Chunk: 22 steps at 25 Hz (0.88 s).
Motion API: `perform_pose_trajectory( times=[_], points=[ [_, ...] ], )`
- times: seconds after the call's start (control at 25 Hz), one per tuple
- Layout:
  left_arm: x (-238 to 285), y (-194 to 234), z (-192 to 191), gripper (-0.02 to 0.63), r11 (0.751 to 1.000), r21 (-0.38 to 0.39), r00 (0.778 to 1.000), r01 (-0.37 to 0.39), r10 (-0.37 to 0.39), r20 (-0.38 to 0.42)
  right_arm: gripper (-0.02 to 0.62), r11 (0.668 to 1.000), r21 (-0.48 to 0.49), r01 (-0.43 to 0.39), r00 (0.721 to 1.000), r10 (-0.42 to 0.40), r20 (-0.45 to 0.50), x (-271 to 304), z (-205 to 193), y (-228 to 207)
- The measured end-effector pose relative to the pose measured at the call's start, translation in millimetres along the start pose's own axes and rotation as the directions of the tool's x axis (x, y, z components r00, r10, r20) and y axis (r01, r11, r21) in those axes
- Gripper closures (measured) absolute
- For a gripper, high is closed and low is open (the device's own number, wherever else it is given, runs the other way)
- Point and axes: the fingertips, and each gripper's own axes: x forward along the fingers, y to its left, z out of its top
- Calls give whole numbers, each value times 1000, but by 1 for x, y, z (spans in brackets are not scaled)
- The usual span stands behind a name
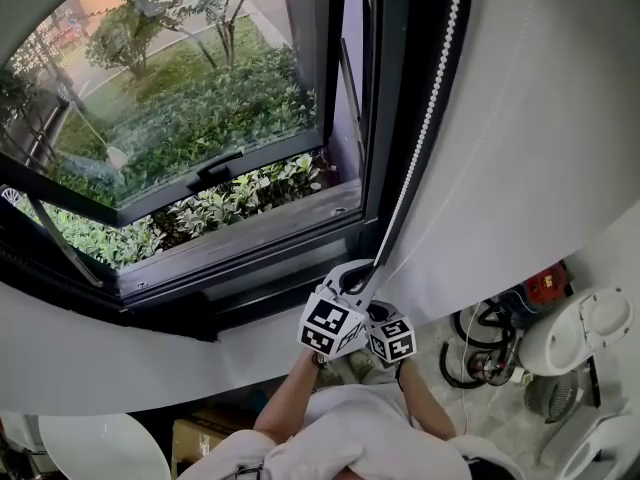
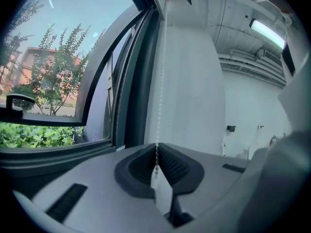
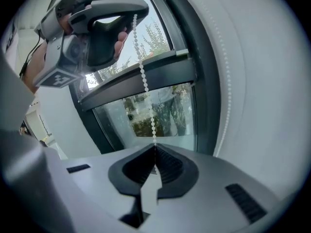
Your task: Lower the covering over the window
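Head view
- Left gripper (image 1: 358, 273): it is reaching toward the window frame (image 1: 250, 253), with its marker cube facing the camera.
- Right gripper (image 1: 378, 313): it is sitting just beside and below the left one, and the two cubes are almost touching.
- Bead chain (image 1: 425, 118): it is running down the right side of the frame to the two grippers.
- Covering: it is not showing over the glass, and I cannot tell it apart from the white surface (image 1: 530, 148) at the right.
- Open sash (image 1: 215, 173): it is tilting outward over green shrubs (image 1: 200, 108).
- Floor: cables (image 1: 480, 353) and a white appliance (image 1: 585, 328) are lying at the lower right.

Left gripper view
- Left gripper (image 2: 156, 166): its jaws are pressing together, clenching the bead chain (image 2: 162, 81).
- Chain: it is rising straight up from the jaws along the dark window frame (image 2: 141, 81).
- Outside: a tree (image 2: 58, 76) is standing beyond the glass.

Right gripper view
- Right gripper (image 3: 154, 165): its jaws are closing tight on the bead chain (image 3: 146, 91).
- Left gripper (image 3: 133, 11): it is gripping the same strand higher up, with a hand (image 3: 119, 42) wrapping its handle.
- Second strand (image 3: 226, 96): it is hanging at the right against the white surface, apart from both grippers.
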Motion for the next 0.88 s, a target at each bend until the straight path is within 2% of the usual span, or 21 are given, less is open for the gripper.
perform_pose_trajectory(
  times=[0.2, 0.4, 0.56, 0.64, 0.88],
  points=[
    [1, -1, -14, 584, 1000, -18, 1000, -1, 1, -17, 582, 999, -47, 11, 999, -9, 35, -18, 17, 7],
    [3, -3, -28, 584, 1000, -26, 999, 0, -1, -37, 519, 999, -27, 20, 988, -15, 153, -55, 65, 6],
    [3, -3, -41, 584, 999, -44, 999, -3, 1, -53, 497, 997, -43, 59, 968, -47, 248, -89, 112, 1],
    [2, -1, -44, 584, 999, -52, 999, -8, 5, -48, 506, 994, -69, 84, 958, -62, 279, -104, 130, -2],
    [3, 0, -44, 584, 999, -45, 999, -6, 5, -42, 494, 991, -111, 69, 902, -14, 431, -146, 193, 13]
  ],
)
